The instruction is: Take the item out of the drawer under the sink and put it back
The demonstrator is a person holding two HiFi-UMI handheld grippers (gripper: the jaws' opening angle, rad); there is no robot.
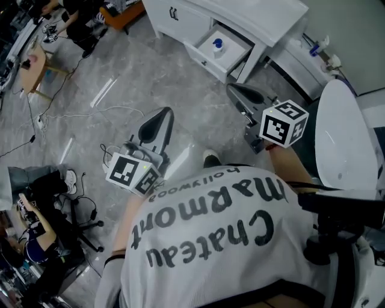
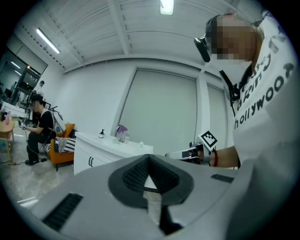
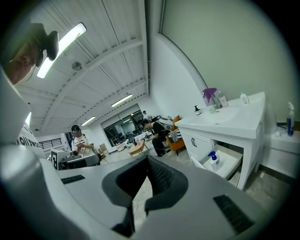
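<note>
A white drawer stands pulled out under the white sink cabinet. Inside it stands a small white bottle with a blue cap, also seen in the right gripper view as the bottle in the drawer. My right gripper is shut and empty, held over the floor a short way in front of the drawer. My left gripper is also shut and empty, lower left of it and farther from the drawer. Nothing is between the jaws of the left gripper or the right gripper.
A white rounded fixture stands at the right, with a black stand below it. Cables trail over the grey floor. People sit at desks at the left. A soap dispenser and bottles stand on the sink top.
</note>
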